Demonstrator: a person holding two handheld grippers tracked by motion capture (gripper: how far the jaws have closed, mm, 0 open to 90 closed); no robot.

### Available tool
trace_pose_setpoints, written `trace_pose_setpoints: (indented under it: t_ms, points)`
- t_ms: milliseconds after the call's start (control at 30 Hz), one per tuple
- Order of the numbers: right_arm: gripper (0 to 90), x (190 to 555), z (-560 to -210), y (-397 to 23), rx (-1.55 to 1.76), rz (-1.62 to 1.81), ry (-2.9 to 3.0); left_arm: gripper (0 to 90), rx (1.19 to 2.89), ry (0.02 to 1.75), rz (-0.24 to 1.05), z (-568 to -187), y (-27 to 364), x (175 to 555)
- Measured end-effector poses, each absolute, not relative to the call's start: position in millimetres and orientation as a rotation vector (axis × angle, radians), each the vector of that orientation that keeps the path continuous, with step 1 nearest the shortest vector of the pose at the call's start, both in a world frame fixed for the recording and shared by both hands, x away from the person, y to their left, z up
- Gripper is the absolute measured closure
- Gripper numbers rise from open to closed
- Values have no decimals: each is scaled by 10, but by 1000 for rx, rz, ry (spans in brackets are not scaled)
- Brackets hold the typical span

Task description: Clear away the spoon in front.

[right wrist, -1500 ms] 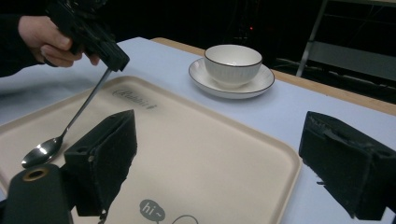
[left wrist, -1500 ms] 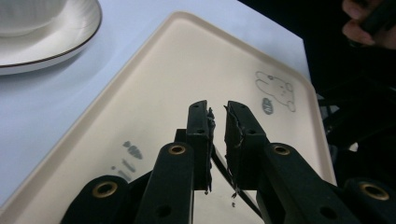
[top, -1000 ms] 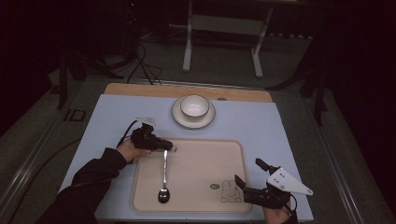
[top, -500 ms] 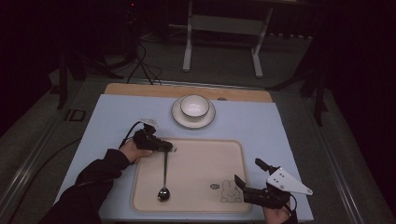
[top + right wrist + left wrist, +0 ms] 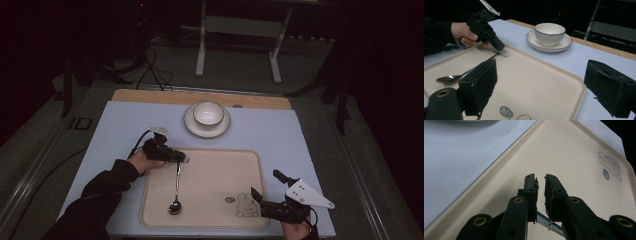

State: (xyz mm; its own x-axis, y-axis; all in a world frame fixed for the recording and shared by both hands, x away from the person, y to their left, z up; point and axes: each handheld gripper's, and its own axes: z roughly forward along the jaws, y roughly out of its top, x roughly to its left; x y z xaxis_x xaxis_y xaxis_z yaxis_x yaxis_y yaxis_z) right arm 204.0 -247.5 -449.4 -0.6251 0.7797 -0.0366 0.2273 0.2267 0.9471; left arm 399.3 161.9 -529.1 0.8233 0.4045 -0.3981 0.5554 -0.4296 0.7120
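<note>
My left gripper point(image 5: 181, 159) points level with jaws nearly closed; my right gripper point(image 5: 265, 186) rests low, jaws spread wide.

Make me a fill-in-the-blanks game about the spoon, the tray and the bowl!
1. The spoon lies on the ____.
2. The left gripper is shut on the spoon's ____.
3. The bowl sits on a ____.
4. The right gripper has its jaws ____.

Missing words: tray; handle; saucer; open

Black sleeve point(image 5: 100, 192); black tools, the right tool point(image 5: 272, 192) topped by a grey three-cornered plate.
</note>
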Motion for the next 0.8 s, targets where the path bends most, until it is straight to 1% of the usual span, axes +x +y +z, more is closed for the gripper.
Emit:
trace_pose_setpoints:
  t_ms: [100,167,200,267,333,367,433,500,533,600,667,700,800]
  points:
    - [114,2041,-4495,-2474,924,1401,1990,755,2096,669,-183,-5222,1592,3946]
    - [114,2041,-4494,-2474,924,1401,1989,702,2115,651,-158,-5173,1560,3907]
    - [114,2042,-4494,-2474,924,1401,1989,659,2123,642,-151,-5148,1545,3889]
    - [114,2041,-4494,-2475,924,1401,1989,554,2130,632,-135,-5096,1514,3848]
    - [114,2040,-4493,-2474,924,1401,1988,399,2114,623,-144,-5053,1495,3818]
    - [114,2040,-4493,-2473,923,1401,1989,360,2112,597,-156,-5036,1493,3802]
    - [114,2038,-4492,-2473,922,1400,1990,241,2111,557,-165,-4997,1480,3764]
    - [114,2037,-4491,-2473,921,1399,1989,205,2086,551,-191,-4963,1481,3746]
    - [114,2037,-4491,-2473,921,1399,1989,160,2085,541,-190,-4942,1479,3732]
    - [114,2036,-4492,-2473,920,1399,1990,139,2067,541,-180,-4898,1482,3707]
    - [114,2039,-4494,-2474,922,1400,1990,37,2061,549,-162,-4853,1483,3679]
    - [114,2041,-4496,-2474,922,1399,1991,14,2058,549,-140,-4830,1484,3657]
    - [114,2041,-4496,-2474,924,1400,1991,14,2052,535,-102,-4766,1492,3592]
